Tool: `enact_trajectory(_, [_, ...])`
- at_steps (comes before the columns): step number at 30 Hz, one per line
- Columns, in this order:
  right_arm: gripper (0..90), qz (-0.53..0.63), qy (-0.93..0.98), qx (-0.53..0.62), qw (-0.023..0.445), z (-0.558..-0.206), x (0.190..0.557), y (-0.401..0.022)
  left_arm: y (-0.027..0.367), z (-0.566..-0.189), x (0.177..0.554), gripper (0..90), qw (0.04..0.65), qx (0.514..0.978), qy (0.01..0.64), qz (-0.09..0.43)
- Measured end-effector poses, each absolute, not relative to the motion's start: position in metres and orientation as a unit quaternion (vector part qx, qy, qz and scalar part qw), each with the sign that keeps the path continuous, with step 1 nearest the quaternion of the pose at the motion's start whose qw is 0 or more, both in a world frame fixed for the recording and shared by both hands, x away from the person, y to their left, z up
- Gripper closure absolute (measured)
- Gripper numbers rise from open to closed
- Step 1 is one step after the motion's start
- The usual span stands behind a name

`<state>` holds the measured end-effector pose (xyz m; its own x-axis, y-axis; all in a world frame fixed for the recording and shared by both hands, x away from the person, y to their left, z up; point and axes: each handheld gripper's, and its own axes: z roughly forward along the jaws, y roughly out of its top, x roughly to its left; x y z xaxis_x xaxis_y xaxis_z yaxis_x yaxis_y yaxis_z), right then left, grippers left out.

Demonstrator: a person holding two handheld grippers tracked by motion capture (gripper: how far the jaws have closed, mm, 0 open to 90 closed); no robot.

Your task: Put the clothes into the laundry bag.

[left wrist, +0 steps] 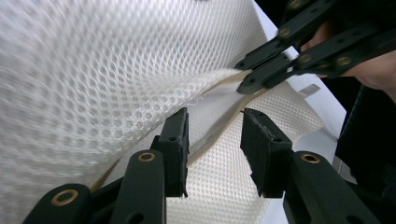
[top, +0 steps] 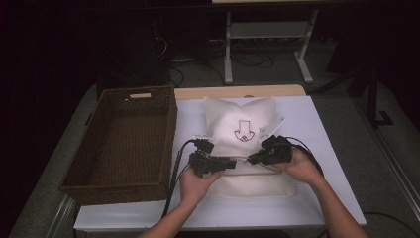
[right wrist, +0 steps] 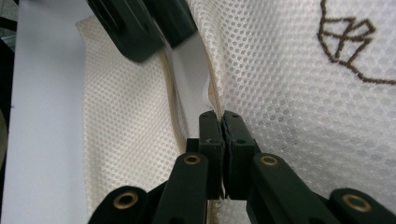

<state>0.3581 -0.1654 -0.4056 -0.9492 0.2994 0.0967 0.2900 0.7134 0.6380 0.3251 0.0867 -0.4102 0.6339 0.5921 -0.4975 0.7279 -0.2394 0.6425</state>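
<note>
On the white table, brown wicker basket (top: 124,144) bare inside, right gripper (right wrist: 223,116) fingers clamped on mesh pillow cover (top: 247,124) edge, left gripper (left wrist: 215,135) fingers apart.

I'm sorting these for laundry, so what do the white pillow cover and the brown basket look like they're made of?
The pillow cover looks like cream synthetic mesh fabric, matte, with a fine honeycomb of holes and a beige edge trim; the fibre itself I can't tell. The basket looks like dark brown woven wicker or rattan, going by its ribbed weave, though it could be an imitation.
</note>
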Motion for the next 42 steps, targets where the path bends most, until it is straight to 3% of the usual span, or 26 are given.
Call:
enact_trajectory(7, [87.7,0.322,0.932,0.164,-0.013,-0.425,0.356,-0.163,0.093,-0.402,0.325,59.6,0.460,0.779,0.421,-0.069])
enact_trajectory(17, [85.5,0.316,0.934,0.164,-0.020,-0.432,0.355,-0.164,0.096,-0.399,0.327,54.9,0.452,0.792,0.409,-0.018])
enact_trajectory(18, [77.4,0.327,0.930,0.168,-0.024,-0.428,0.354,-0.166,0.096,-0.400,0.327,52.3,0.449,0.795,0.407,-0.010])
enact_trajectory(21, [72.2,0.342,0.925,0.163,-0.023,-0.421,0.352,-0.170,0.097,-0.399,0.327,47.4,0.450,0.795,0.406,-0.001])
enact_trajectory(26, [54.9,0.385,0.904,0.188,0.009,-0.398,0.352,-0.189,0.096,-0.399,0.329,43.3,0.451,0.794,0.408,0.022])
enact_trajectory(42, [26.0,0.400,0.883,0.242,0.033,-0.385,0.356,-0.213,0.099,-0.398,0.324,30.7,0.455,0.801,0.386,0.037])
